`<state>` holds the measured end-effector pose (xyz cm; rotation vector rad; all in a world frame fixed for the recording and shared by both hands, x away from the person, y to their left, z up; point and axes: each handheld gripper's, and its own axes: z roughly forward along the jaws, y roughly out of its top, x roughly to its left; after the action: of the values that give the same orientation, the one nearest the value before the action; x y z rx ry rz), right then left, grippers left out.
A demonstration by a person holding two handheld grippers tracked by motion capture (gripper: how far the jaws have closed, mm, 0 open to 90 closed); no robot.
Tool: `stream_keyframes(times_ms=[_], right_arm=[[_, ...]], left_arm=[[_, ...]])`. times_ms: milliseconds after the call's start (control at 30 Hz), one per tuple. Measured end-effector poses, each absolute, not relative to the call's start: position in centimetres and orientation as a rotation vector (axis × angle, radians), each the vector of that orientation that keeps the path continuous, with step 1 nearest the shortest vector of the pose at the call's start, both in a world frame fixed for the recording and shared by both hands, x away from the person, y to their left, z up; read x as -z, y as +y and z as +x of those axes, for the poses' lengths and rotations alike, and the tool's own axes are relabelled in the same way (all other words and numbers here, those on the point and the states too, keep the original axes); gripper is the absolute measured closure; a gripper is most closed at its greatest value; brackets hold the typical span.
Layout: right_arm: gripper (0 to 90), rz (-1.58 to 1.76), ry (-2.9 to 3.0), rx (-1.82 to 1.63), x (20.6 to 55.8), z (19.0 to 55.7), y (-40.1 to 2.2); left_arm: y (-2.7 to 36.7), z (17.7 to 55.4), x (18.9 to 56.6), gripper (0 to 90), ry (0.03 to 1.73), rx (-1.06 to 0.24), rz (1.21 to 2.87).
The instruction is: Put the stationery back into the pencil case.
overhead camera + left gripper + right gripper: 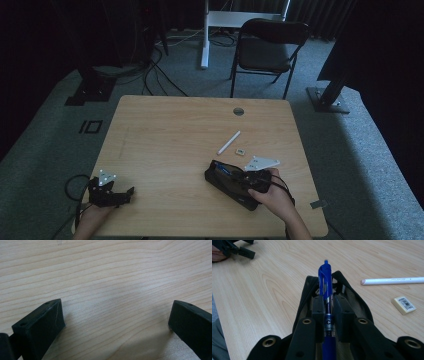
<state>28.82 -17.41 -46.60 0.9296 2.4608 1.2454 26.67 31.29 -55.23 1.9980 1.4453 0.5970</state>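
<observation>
Blue pen (327, 302), barcode-labelled eraser (403, 305)

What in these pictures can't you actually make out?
- Inside of the black pencil case: right gripper view, hidden by the right gripper and blue pen.
- Pen tip: cut off by that view's bottom edge.
- Eraser label: high view, too small; blurred in right gripper view.
- White pencil print: too faint.

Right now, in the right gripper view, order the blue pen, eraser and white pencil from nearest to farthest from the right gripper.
1. Blue pen: clamped between the jaws of the right gripper, over the open black pouch.
2. Eraser: on the table, to the right.
3. White pencil: beyond the eraser, lying crosswise.
</observation>
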Motion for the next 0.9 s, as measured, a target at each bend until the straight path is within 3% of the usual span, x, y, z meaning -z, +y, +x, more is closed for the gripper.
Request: stream_keyframes(times_ms=[900], right_arm=[[79.5, 0.959, 2.557, -1.077, 47.6, 29.7, -16.2]], left_arm=[[31.3, 26.7, 55.2, 0.2, 1.445, -0.597, 1.998]])
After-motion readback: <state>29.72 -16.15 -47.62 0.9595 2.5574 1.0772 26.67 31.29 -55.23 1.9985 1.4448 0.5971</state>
